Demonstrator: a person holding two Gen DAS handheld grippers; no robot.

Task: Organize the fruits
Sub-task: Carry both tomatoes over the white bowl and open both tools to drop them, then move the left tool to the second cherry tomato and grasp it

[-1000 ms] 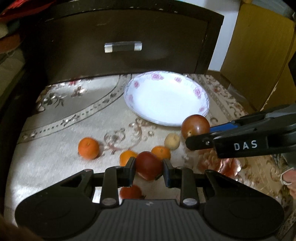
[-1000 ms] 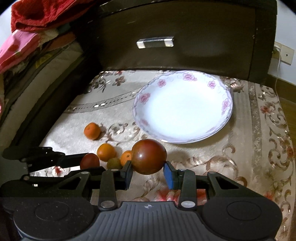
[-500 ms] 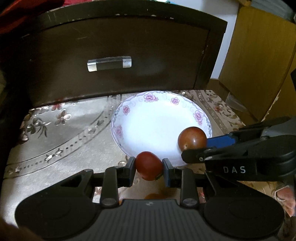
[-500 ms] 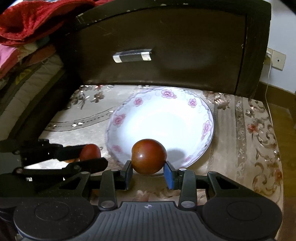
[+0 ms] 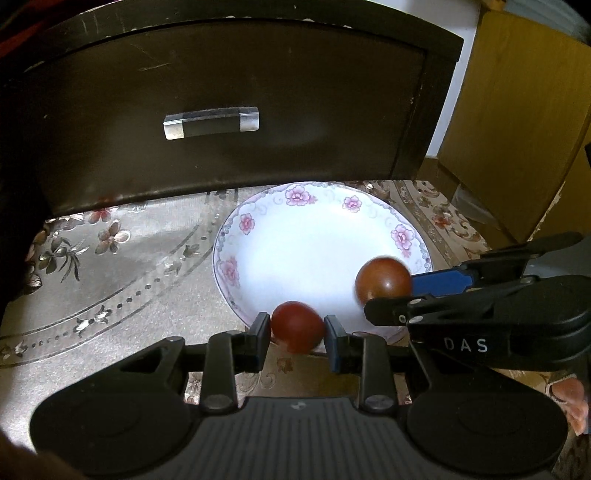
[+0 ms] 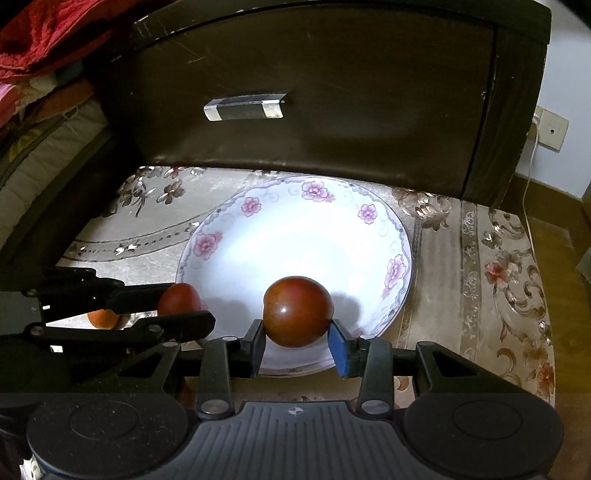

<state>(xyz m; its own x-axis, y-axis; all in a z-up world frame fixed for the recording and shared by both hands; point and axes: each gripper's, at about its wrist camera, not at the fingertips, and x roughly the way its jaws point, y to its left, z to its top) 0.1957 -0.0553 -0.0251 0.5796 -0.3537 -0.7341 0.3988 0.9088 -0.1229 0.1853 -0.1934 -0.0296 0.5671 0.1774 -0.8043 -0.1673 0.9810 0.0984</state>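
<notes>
The small round red tomato (image 5: 297,326) sits clamped between the pads of the left claw (image 5: 297,332), held over the near rim of the white round ceramic plate with pink flowers (image 5: 295,206). Just right of it and a little farther forward, the larger, darker reddish-brown tomato (image 5: 382,280) is gripped by the right claw (image 6: 297,338), also held above the plate's near edge. Nothing else lies in the plate's white bowl.

The right wrist view alone shows an orange round fruit (image 6: 103,318) on the patterned beige cloth (image 6: 480,266) behind the left claw's fingers, a red fabric pile (image 6: 44,33) at far left, and a wall socket (image 6: 552,129) at far right. The left wrist view alone shows a yellow wooden cabinet (image 5: 517,110) beyond the right claw.

Both tomatoes are nearly round, so no long axis can be told. Ahead of both claws stands the dark wooden drawer front (image 6: 332,92) with its silver-ended bar handle (image 6: 243,107).
</notes>
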